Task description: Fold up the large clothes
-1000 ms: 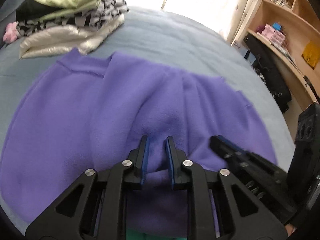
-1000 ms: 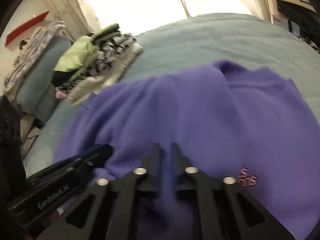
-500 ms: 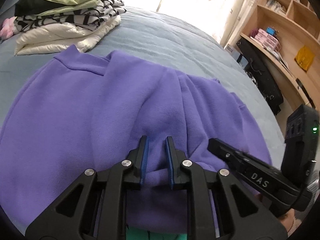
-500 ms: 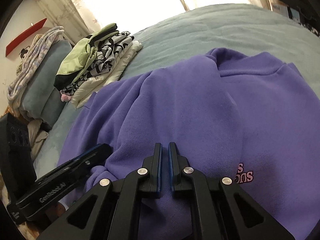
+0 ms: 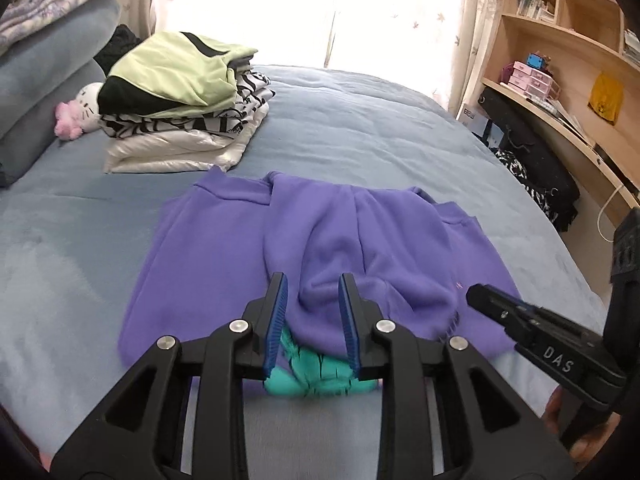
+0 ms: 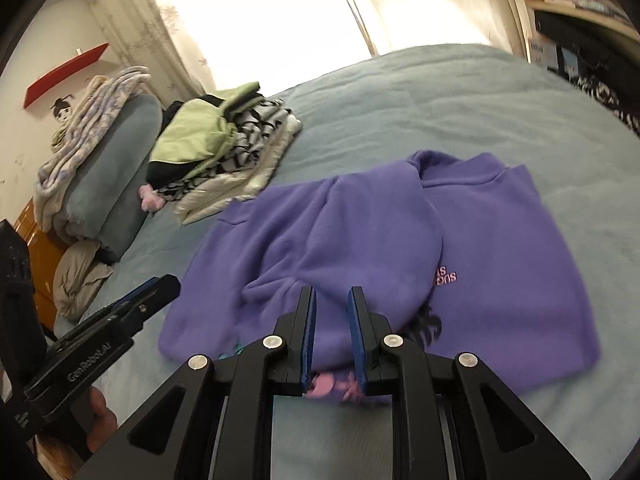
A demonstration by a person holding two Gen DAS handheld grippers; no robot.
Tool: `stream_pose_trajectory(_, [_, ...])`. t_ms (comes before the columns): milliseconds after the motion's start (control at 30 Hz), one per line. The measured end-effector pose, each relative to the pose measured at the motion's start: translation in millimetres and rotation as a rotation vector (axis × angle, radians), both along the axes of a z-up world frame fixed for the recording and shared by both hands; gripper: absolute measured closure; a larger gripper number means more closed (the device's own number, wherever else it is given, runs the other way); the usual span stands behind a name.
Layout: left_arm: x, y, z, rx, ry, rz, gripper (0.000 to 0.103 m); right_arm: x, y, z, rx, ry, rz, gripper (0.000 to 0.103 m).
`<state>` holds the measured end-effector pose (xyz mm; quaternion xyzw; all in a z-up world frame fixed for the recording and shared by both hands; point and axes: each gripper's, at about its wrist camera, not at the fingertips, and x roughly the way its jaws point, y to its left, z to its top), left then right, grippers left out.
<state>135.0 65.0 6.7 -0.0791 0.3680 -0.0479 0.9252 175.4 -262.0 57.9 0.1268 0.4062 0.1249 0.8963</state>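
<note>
Now both the left hand-held gripper (image 5: pixel 313 312) and the right hand-held gripper (image 6: pixel 332 322) are opening, clear of the purple sweatshirt (image 5: pixel 328 248) lying folded on the bed (image 5: pixel 360 128), so the next fold should start from a flat, squared edge.

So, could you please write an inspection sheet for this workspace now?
Surface: grey-blue quilted bed cover, mostly bare.
Job's things: purple fleece sweatshirt lying partly folded, one flap laid over its middle, pink lettering showing.
Clutter: stack of folded clothes, light green on top; pink and white plush toy; grey pillows.
Grippers: left tongs and right tongs both opening, nothing pinched, hanging above the sweatshirt.
Cables: white cord by the shelf.
Surroundings: bright curtained window, wooden bookshelf.
</note>
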Motion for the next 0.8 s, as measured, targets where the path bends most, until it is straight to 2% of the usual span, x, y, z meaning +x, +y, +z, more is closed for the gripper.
stream_pose_trajectory(167, [-46.0,-1.9,18.0,0.014,-0.021,-0.006,0.074,-45.4,7.1,30.5,-0.052,-0.071,0.003,0.086])
stream_pose_trajectory(300, [-80.6,-0.8,29.3,0.011,-0.080,-0.013,0.057,-76.4,9.5,45.2,-0.057,-0.102,0.014,0.085])
stream_pose_trajectory(467, [-110.4,7.0,32.7,0.001,-0.121,-0.011,0.048,-103.1,17.8,49.9,-0.080,-0.147,0.019,0.085])
stream_pose_trajectory(533, [-119.7,13.1,28.7,-0.021,-0.125,-0.009,0.039,-109.1,22.7,47.9,-0.084,-0.153,0.027,0.085])
stream_pose_trajectory(600, [-127.0,22.6,21.4,-0.071,-0.117,-0.009,0.035,-112.8,26.7,44.3,-0.093,-0.144,0.028,0.085])
stream_pose_trajectory(800, [-132.7,53.1,-13.3,-0.217,-0.063,0.036,0.032,-113.1,36.9,30.3,-0.126,-0.112,0.050,0.085])
